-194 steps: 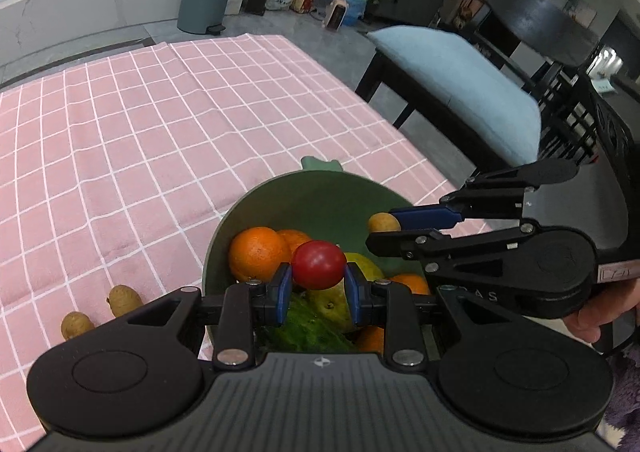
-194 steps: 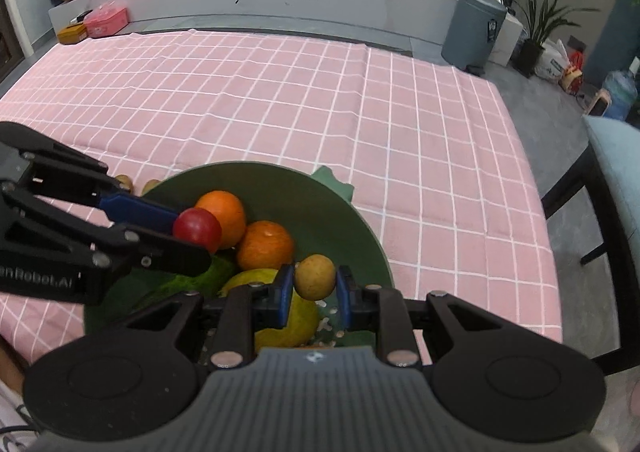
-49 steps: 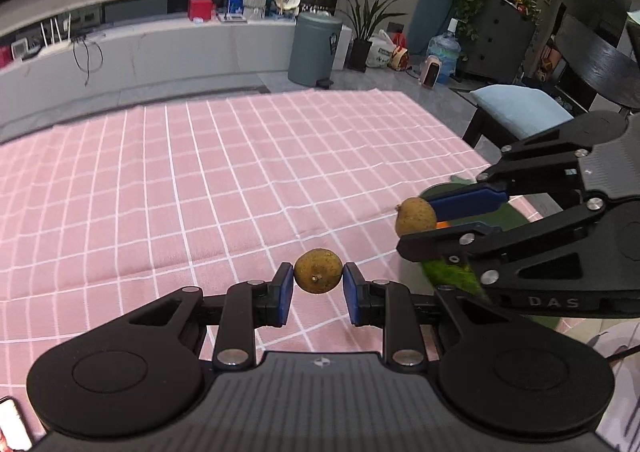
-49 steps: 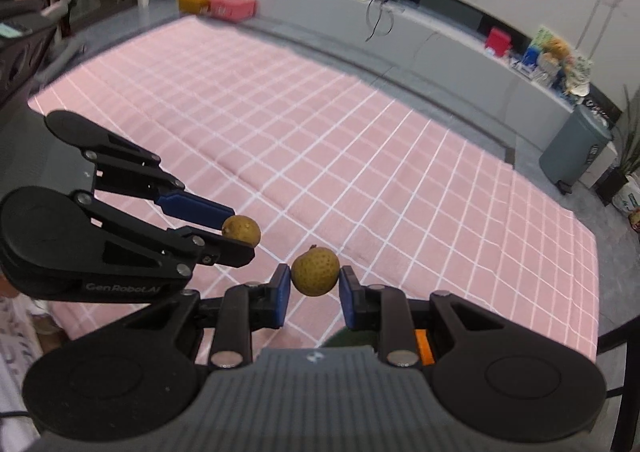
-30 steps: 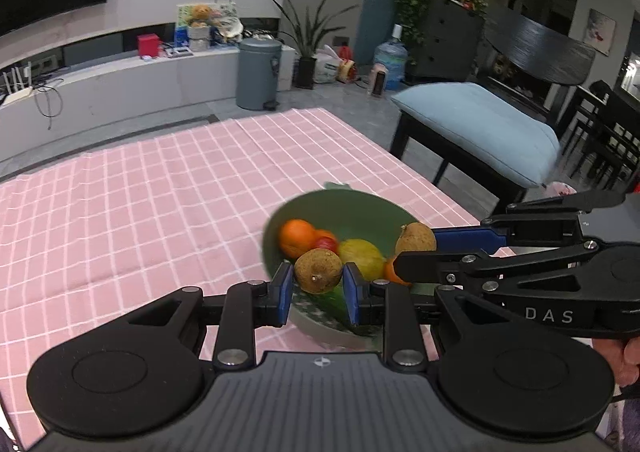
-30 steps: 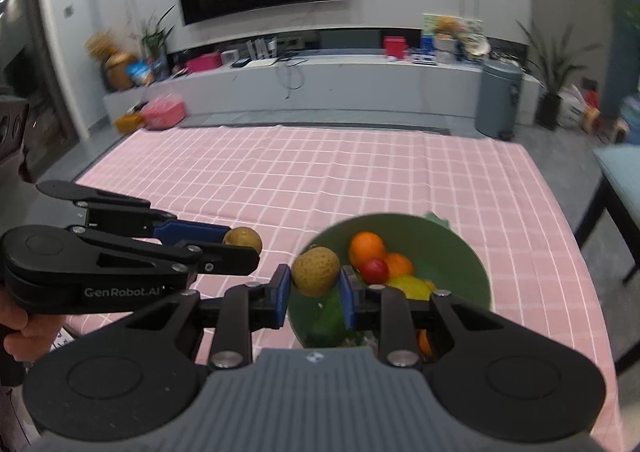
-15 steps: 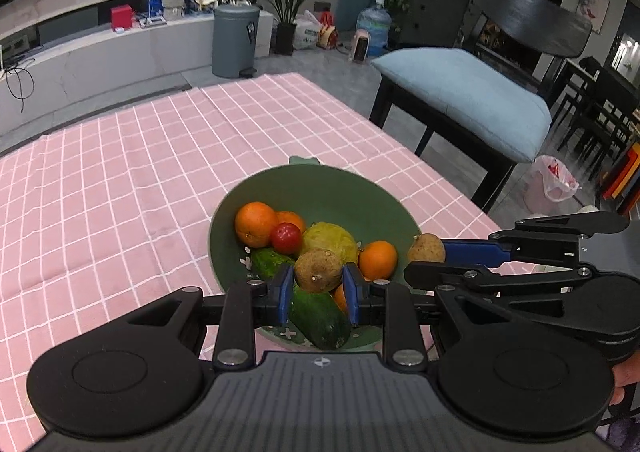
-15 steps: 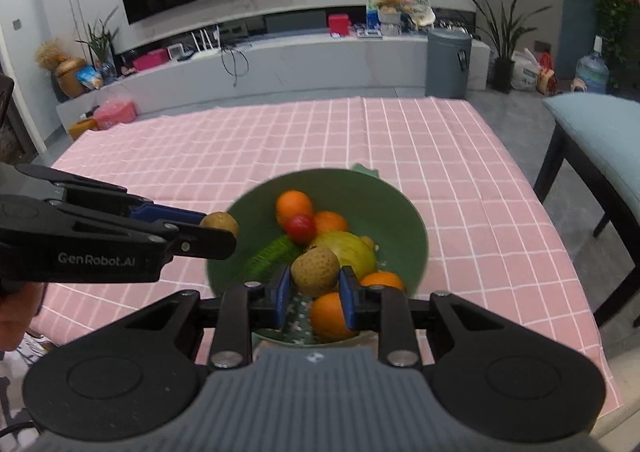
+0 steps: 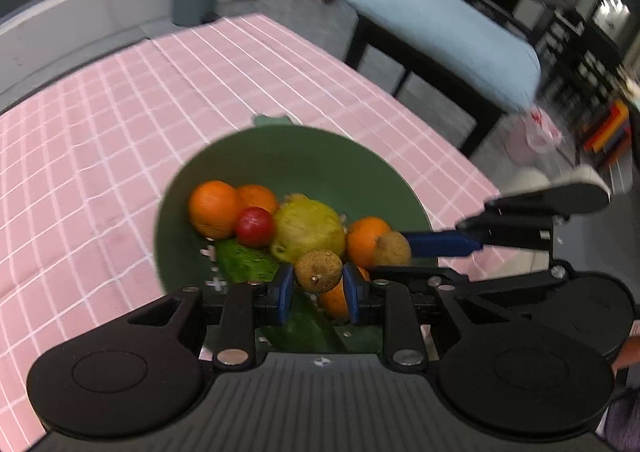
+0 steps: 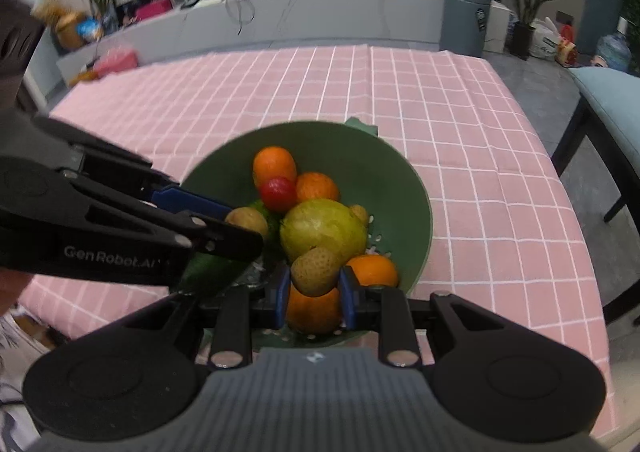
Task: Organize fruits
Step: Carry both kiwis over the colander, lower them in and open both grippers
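Gripping one brown fruit [image 9: 318,270] each, both tongs overhang bowl [image 9: 280,148].

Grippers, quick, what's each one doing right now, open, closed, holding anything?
Left gripper: closed on a small brown fruit, above the green bowl.
Right gripper: closed on another small brown fruit, also above the bowl.

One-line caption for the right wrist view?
Both grippers, right and left, hold small brown fruits over a green bowl of produce.
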The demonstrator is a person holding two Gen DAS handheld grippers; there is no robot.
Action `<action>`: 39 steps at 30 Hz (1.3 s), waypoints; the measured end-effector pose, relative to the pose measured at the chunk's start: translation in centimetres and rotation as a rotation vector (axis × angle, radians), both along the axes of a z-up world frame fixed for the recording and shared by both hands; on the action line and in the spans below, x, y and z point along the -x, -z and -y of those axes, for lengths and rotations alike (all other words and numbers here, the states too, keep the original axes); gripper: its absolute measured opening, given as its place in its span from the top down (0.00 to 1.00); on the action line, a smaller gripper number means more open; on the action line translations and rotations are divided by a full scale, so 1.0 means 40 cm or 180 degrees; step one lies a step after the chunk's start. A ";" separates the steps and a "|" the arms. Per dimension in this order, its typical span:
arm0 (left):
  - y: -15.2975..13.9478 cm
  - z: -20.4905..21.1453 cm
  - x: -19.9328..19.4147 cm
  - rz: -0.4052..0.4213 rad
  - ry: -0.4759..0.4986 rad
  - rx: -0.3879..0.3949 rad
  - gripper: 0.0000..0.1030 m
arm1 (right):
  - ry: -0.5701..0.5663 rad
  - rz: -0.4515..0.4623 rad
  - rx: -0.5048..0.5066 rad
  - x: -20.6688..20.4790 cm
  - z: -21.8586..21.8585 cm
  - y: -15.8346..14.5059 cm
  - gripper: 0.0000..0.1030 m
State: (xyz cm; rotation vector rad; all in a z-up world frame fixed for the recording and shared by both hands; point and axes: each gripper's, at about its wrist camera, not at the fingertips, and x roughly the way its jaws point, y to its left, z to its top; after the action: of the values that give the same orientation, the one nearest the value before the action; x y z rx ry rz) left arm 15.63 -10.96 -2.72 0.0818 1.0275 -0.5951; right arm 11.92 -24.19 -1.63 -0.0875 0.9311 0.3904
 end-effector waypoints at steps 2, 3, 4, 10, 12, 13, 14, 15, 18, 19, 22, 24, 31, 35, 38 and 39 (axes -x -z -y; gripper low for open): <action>0.001 0.019 -0.011 -0.0035 0.0148 -0.0105 0.71 | -0.0091 -0.0009 0.0067 -0.009 0.005 0.004 0.79; 0.001 0.027 -0.015 -0.0048 0.0240 -0.0157 0.71 | -0.0123 -0.0012 0.0090 -0.013 0.009 0.005 0.79; 0.002 0.035 -0.018 -0.0067 0.0351 -0.0210 0.71 | -0.0152 -0.0016 0.0107 -0.017 0.014 0.006 0.79; 0.009 0.092 -0.012 0.0018 0.1033 -0.0683 0.71 | -0.0242 -0.0070 0.0021 -0.028 0.040 0.007 0.78; 0.014 0.107 -0.006 0.0044 0.1170 -0.0803 0.71 | -0.0284 -0.0074 0.0028 -0.027 0.038 0.012 0.79; 0.016 0.112 -0.003 0.0060 0.1221 -0.0849 0.71 | -0.0303 -0.0073 0.0039 -0.024 0.035 0.012 0.79; 0.018 0.116 0.000 0.0075 0.1262 -0.0891 0.71 | -0.0315 -0.0078 0.0044 -0.025 0.033 0.014 0.78; 0.021 0.119 0.003 0.0085 0.1280 -0.0914 0.71 | -0.0324 -0.0086 0.0039 -0.026 0.033 0.016 0.78; 0.025 0.122 0.002 0.0107 0.1271 -0.0937 0.69 | -0.0345 -0.0108 0.0022 -0.030 0.034 0.019 0.79; 0.026 0.120 0.006 0.0123 0.1265 -0.0933 0.69 | -0.0356 -0.0115 0.0017 -0.031 0.034 0.019 0.79; 0.024 0.115 0.009 0.0171 0.1236 -0.0910 0.64 | -0.0405 -0.0148 -0.0008 -0.033 0.036 0.019 0.78; 0.019 0.106 0.010 0.0168 0.1196 -0.0817 0.59 | -0.0427 -0.0165 -0.0002 -0.039 0.036 0.020 0.78; -0.028 0.051 0.016 0.0274 0.0856 -0.0609 0.54 | -0.0449 -0.0284 -0.0102 -0.042 0.040 0.018 0.78; -0.058 -0.003 0.008 0.0330 0.0402 -0.0524 0.54 | -0.0474 -0.0523 -0.0319 -0.054 0.029 0.027 0.78; -0.073 -0.038 0.009 0.0360 0.0113 -0.0460 0.54 | -0.0505 -0.0642 -0.0339 -0.059 0.007 0.036 0.78; -0.076 -0.049 0.012 0.0365 0.0034 -0.0435 0.54 | -0.0511 -0.0673 -0.0334 -0.060 -0.001 0.040 0.78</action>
State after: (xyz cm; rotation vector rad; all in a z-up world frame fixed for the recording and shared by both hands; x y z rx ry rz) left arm 15.16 -9.00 0.33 0.2393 0.9557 -0.5234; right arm 14.33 -24.17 -3.24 -0.0251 1.1138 0.6054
